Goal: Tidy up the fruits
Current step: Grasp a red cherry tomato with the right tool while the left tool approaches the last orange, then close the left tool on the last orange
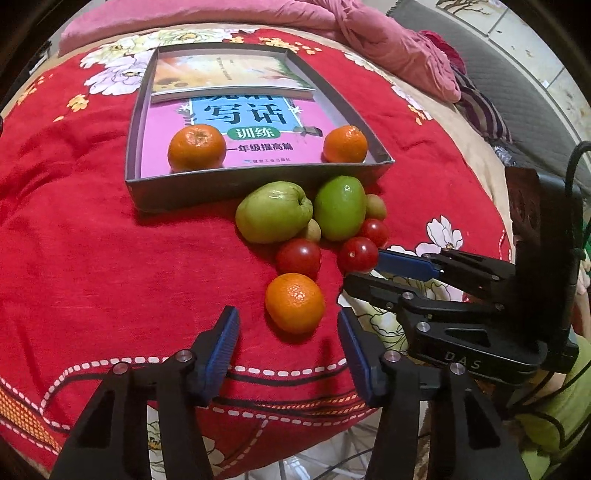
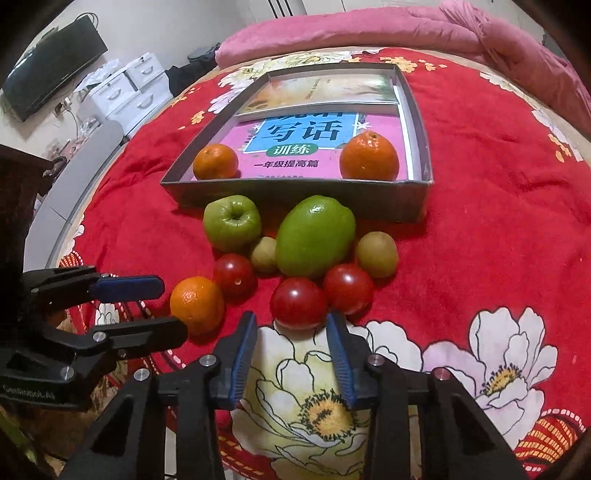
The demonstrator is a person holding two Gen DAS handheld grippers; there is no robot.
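A loose orange (image 1: 294, 302) lies on the red floral bedspread between the tips of my left gripper (image 1: 287, 317), whose pads stand clear of it on both sides. A red tomato (image 2: 299, 302) sits at the tips of my right gripper (image 2: 291, 319), with a gap showing at its left pad. Behind lie two more tomatoes (image 2: 349, 282), a green apple (image 2: 232, 221), a large green fruit (image 2: 314, 236) and two kiwis (image 2: 376, 254). A grey shallow box (image 1: 258, 181) holds books and two oranges (image 1: 197, 147).
Both grippers work side by side at the near edge of the fruit pile, their fingers close together. A pink quilt (image 1: 369, 33) lies rumpled behind the box. The bed edge falls away at the right, and white drawers (image 2: 129, 88) stand off to the left.
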